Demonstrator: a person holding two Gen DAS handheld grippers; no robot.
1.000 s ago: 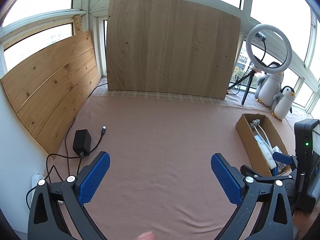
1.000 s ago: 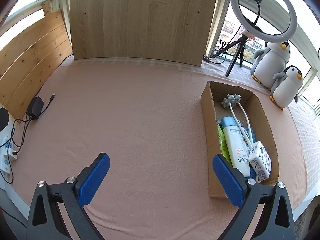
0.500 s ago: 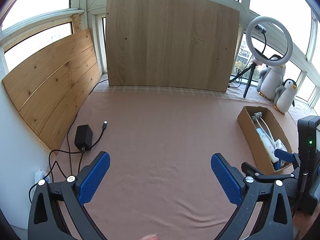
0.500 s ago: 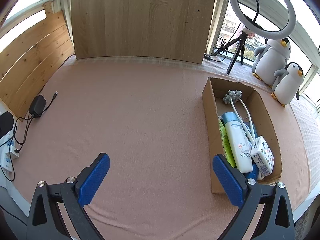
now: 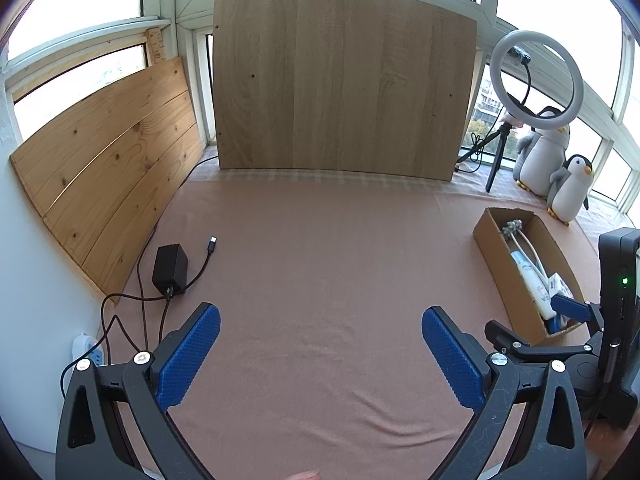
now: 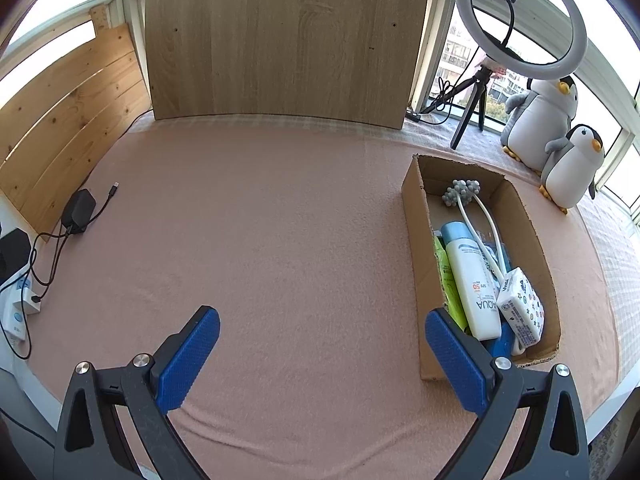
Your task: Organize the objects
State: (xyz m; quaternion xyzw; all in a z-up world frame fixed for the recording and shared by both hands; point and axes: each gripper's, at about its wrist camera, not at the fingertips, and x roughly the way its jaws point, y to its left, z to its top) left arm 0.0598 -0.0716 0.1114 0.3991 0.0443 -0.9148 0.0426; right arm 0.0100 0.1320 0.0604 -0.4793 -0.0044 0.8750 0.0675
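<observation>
At the right edge of the right wrist frame, the cardboard box [image 6: 416, 216] lay on the pink cloth [image 6: 280, 240] with its long axis running from the lower right up toward the middle right, its near end just beside the right gripper's [image 6: 322, 354] right-hand blue pad. That gripper was spread wide and held nothing. Inside the box, all lying along its length, were a white sunscreen tube [image 6: 472, 276] printed "AQUA" and "50", a green tube [image 6: 450, 280] against the left wall, a patterned tissue pack [image 6: 522, 306] and a white-handled massager [image 6: 464, 192] with its grey head at the far end. In the left wrist view the left gripper [image 5: 320, 352] was likewise spread and empty over bare cloth, with the box [image 5: 496, 256] well apart at middle right, so the right hand was judged the nearer. No loose item remained on the cloth, which suggested the sorting was finished.
</observation>
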